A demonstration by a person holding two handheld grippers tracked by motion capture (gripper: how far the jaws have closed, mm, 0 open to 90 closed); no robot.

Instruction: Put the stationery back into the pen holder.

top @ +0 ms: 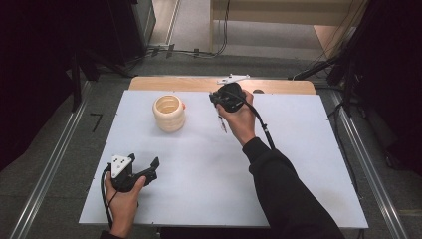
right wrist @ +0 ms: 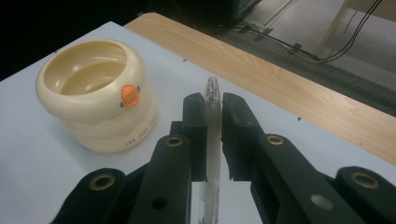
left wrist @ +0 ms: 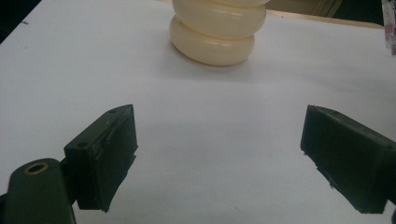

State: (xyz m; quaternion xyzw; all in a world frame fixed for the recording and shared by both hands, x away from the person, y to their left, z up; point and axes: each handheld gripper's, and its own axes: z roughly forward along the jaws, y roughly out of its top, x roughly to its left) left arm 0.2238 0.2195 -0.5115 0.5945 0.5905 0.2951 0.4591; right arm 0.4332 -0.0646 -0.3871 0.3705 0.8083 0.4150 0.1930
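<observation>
A cream ribbed cup [top: 169, 113] with a small orange knob stands upright on the white table sheet [top: 209, 164], left of centre toward the back. My right gripper [top: 217, 99] hovers just right of the cup, shut on a clear pen [right wrist: 212, 126] that runs lengthwise between its jaws, tip sticking out past them. In the right gripper view the cup [right wrist: 95, 95] sits to the left of the pen, apart from it. My left gripper [top: 144, 167] rests near the front left corner, open and holding nothing, pointing toward the cup [left wrist: 215, 30].
The white sheet covers a wooden table whose bare edge [top: 199, 83] shows at the back. Metal rails [top: 47, 174] run along both sides on the floor. Cables [top: 189, 51] lie on the floor behind the table.
</observation>
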